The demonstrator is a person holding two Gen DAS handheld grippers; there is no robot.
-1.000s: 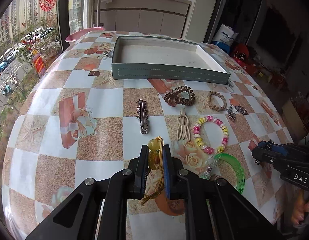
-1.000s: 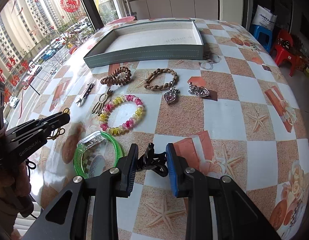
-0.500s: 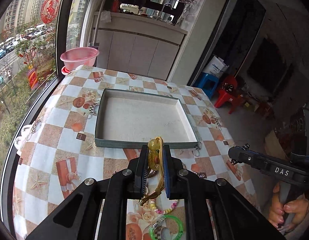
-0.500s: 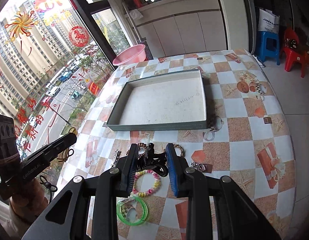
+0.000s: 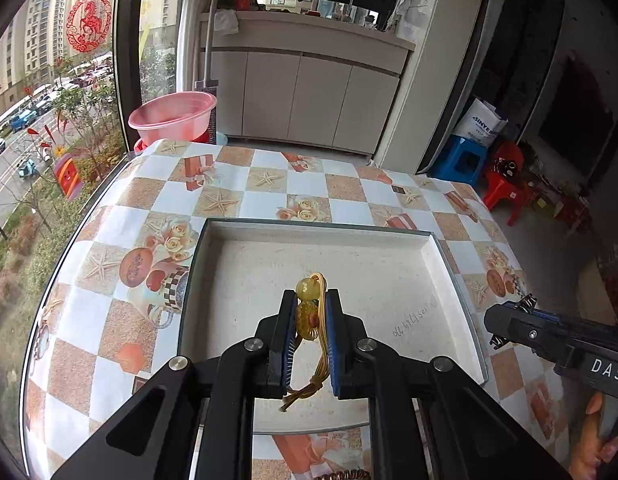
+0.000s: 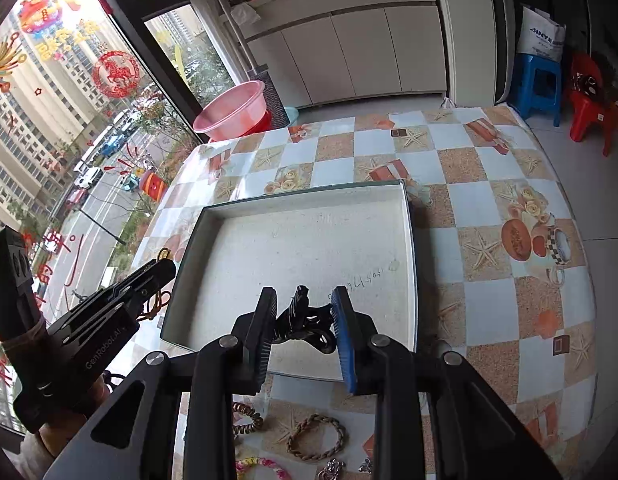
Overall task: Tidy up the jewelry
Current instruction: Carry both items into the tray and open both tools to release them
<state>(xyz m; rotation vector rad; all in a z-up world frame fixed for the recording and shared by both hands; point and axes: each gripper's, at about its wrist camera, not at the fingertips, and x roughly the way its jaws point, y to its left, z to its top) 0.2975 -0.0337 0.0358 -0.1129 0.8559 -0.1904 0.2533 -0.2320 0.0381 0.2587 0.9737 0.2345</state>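
Observation:
My left gripper [image 5: 309,304] is shut on a yellow beaded hair tie [image 5: 308,312] with gold cords, held above the near half of the shallow grey-green tray [image 5: 309,228]. My right gripper [image 6: 305,300] is shut on a black hair clip [image 6: 303,320], held above the tray's [image 6: 409,240] near edge. The tray holds nothing. The right gripper shows at the right of the left wrist view [image 5: 509,322]. The left gripper shows at the left of the right wrist view [image 6: 165,268].
A brown coil tie [image 6: 247,416], a braided bracelet [image 6: 317,436], a pastel bead bracelet [image 6: 261,466] and silver charms [image 6: 333,470] lie on the checked tablecloth [image 6: 489,300] before the tray. A pink basin [image 5: 173,116] stands beyond the table's far left edge.
Both grippers rose from the table with their items and moved forward over the tray. The tray now fills the centre of both views.

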